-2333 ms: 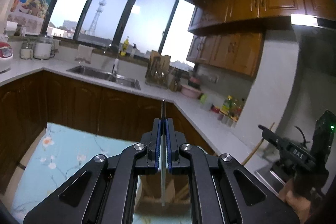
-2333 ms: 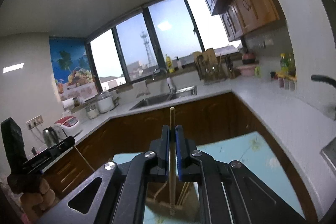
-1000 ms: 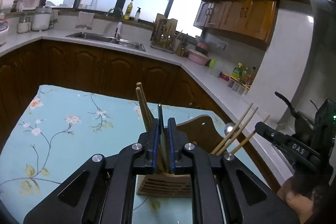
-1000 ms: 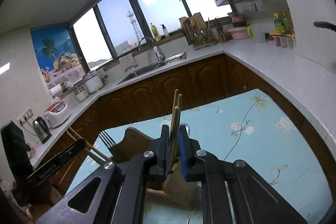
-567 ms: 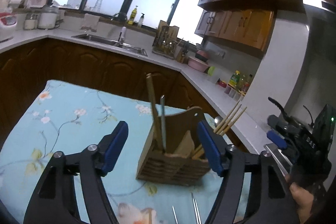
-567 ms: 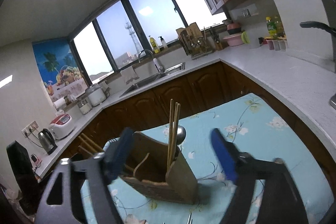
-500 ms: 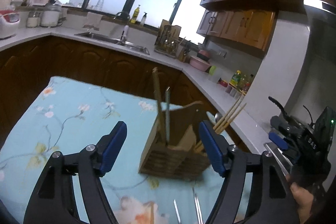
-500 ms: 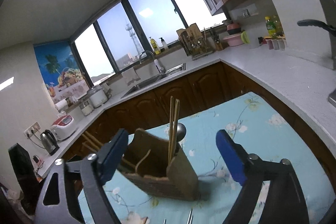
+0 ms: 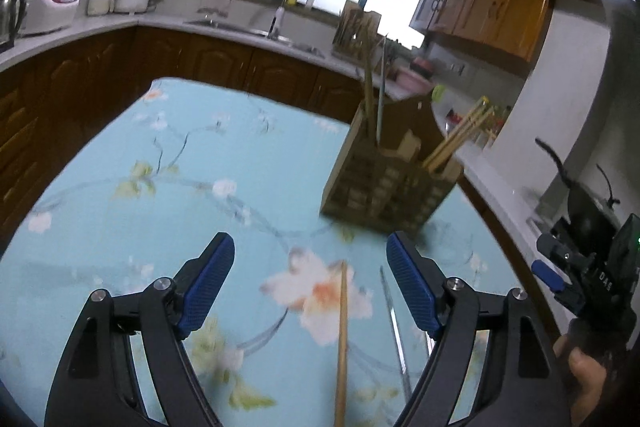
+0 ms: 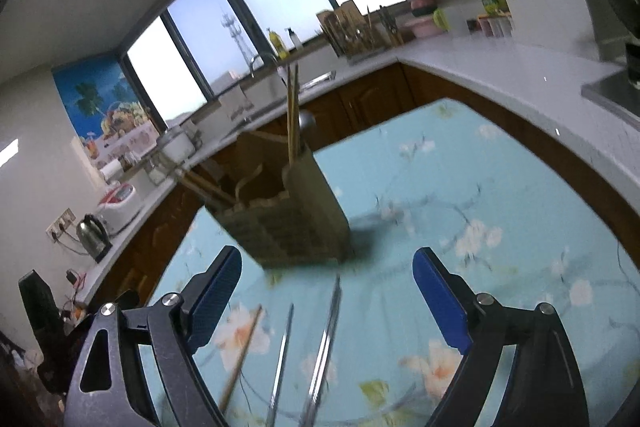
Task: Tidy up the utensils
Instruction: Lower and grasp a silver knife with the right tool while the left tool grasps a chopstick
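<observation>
Both the left gripper (image 9: 310,259) and the right gripper (image 10: 327,275) are released, the left one opening a little more. The wooden chopstick (image 9: 342,331) lies on the worktop (image 9: 120,227) at 6 o'clock from the holder (image 9: 388,171), metal chopsticks (image 10: 324,343) beside it. They look thin, stiff, light and probably slippery, so I would pinch near the middle.

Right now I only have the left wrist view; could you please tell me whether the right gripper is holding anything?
Observer: No, the right gripper is open, with nothing between its pads.
Operator: Thank you. How many utensils lie in front of it?
Observer: Three: a wooden chopstick, a thin metal utensil and a thicker metal one, too blurred to name.
Operator: Is anything hidden behind the wooden holder?
Observer: Yes, a spoon bowl shows at its far side.
</observation>
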The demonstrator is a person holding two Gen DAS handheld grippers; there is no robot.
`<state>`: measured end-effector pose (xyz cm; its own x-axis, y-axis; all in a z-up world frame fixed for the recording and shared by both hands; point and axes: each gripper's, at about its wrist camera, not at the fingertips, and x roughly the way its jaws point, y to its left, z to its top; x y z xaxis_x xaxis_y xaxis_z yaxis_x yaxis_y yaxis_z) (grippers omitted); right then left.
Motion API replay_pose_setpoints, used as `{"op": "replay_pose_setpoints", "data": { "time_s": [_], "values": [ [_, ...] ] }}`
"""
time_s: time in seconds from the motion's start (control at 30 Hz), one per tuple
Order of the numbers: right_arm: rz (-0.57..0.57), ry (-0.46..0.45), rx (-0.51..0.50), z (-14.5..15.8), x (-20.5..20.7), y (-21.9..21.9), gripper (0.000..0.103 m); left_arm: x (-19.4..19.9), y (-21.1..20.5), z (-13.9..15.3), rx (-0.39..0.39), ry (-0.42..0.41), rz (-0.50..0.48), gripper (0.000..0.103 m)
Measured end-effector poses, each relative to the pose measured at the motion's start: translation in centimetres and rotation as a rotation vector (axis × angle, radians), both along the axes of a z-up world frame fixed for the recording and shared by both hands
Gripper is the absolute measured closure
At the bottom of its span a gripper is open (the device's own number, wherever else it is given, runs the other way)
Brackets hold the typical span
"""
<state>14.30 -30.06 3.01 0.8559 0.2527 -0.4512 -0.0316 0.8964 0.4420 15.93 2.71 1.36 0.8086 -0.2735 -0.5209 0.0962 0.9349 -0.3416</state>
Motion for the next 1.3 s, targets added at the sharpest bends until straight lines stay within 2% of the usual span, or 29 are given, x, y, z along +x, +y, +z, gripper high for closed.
{"op": "replay_pose_setpoints", "data": {
  "time_s": [0.23, 0.5, 0.6, 0.67, 0.77, 0.97, 1.3],
  "values": [
    [0.03, 0.054, -0.031, -2.1, -1.8, 1.2, 0.014, -1.7, -0.3, -2.2, 0.015, 0.069, -0.009, 0.023],
    [0.077, 0.088, -0.088, -3.7, -1.5, 3.2, 0.015, -2.0, -0.5, -3.9, 0.026, 0.135, -0.015, 0.023],
    [0.11, 0.103, -0.126, -4.0, -0.8, 4.4, 0.031, -1.7, -0.6, -4.3, 0.038, 0.158, -0.015, 0.023],
    [0.131, 0.128, -0.133, -4.5, -0.2, 4.9, 0.051, -1.3, -0.7, -4.5, 0.039, 0.168, -0.018, 0.023],
    [0.15, 0.169, -0.15, -5.2, 1.0, 5.6, 0.068, -0.9, -1.0, -4.7, 0.046, 0.182, -0.031, 0.023],
    [0.15, 0.24, -0.178, -6.6, 3.6, 5.9, 0.083, 1.1, -2.4, -5.1, 0.1, 0.236, -0.066, 0.023],
    [0.186, 0.296, -0.177, -7.5, 8.3, 6.9, 0.084, 4.1, -4.1, -6.2, 0.156, 0.306, -0.122, 0.023]
  ]
}}
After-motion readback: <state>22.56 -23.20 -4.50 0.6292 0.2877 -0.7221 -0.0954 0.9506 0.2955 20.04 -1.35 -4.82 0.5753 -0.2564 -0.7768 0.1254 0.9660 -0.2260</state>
